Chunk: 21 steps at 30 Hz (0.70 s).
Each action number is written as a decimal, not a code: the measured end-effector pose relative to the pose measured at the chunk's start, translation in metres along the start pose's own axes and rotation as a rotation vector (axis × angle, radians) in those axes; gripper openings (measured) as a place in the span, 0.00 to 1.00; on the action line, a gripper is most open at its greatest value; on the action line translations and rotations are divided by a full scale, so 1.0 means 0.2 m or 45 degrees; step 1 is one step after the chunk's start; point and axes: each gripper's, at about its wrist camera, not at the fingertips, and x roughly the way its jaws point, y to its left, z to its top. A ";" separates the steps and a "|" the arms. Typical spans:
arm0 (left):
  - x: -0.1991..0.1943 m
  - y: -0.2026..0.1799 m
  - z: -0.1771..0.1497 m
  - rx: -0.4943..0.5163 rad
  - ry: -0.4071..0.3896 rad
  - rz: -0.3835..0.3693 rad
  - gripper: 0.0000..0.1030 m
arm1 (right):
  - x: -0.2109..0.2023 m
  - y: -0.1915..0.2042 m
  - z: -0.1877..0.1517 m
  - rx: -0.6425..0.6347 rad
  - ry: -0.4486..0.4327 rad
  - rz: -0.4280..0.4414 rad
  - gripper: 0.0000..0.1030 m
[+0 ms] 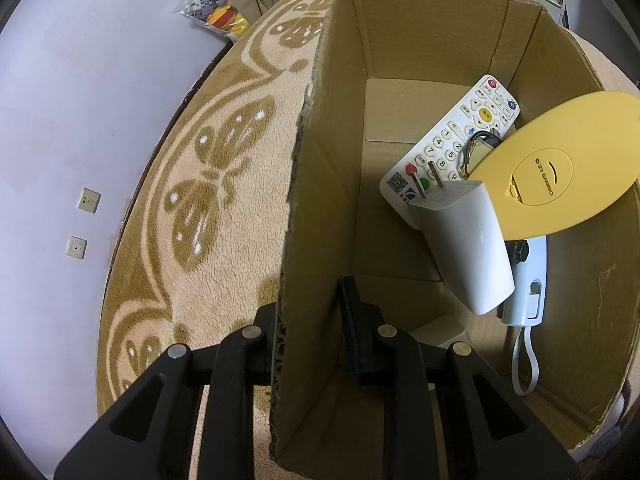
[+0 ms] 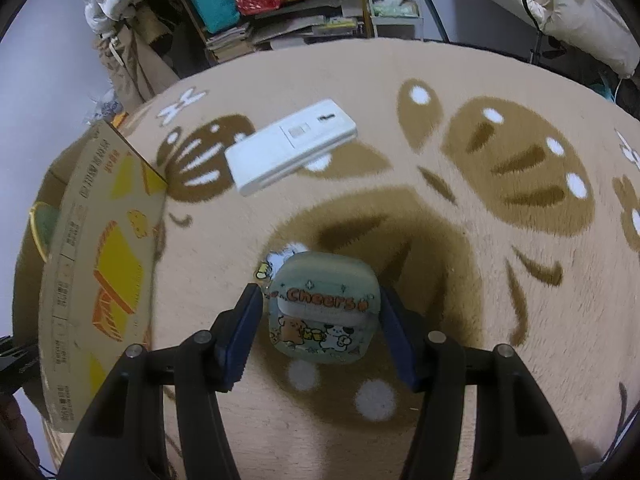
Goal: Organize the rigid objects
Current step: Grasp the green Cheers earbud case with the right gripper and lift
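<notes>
My left gripper [image 1: 312, 316] is shut on the near wall of an open cardboard box [image 1: 316, 184], one finger inside and one outside. Inside the box lie a white remote [image 1: 448, 140], a white plug adapter [image 1: 464, 240], a yellow disc [image 1: 556, 168], a key ring [image 1: 480, 144] and a pale blue device with a strap [image 1: 528, 300]. In the right wrist view my right gripper [image 2: 322, 312] is open around a small green "Cheers" case [image 2: 324, 308] on the carpet, the fingers on either side and apart from it. A white flat device [image 2: 292, 146] lies further off.
The butterfly-patterned beige carpet [image 2: 480, 280] covers the floor. The box's outer side [image 2: 104, 272] stands at the left of the right wrist view. Shelves, bags and clutter [image 2: 256, 4] line the far edge. A wall with sockets [image 1: 88, 200] is at the left.
</notes>
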 end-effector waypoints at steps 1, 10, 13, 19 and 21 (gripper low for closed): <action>0.00 0.00 0.00 0.001 0.000 0.001 0.21 | 0.00 0.01 0.00 -0.004 -0.005 0.006 0.61; 0.00 0.00 0.00 0.002 0.000 0.002 0.21 | -0.06 0.12 0.06 -0.080 -0.081 0.035 0.55; 0.00 0.00 0.00 0.002 0.000 0.002 0.21 | -0.08 0.15 0.06 -0.092 -0.113 0.053 0.55; 0.00 0.00 0.00 0.003 0.000 0.003 0.21 | -0.15 0.23 0.06 -0.127 -0.183 0.083 0.55; 0.00 0.00 0.00 0.002 0.000 0.001 0.21 | -0.19 0.26 0.06 -0.142 -0.207 0.103 0.55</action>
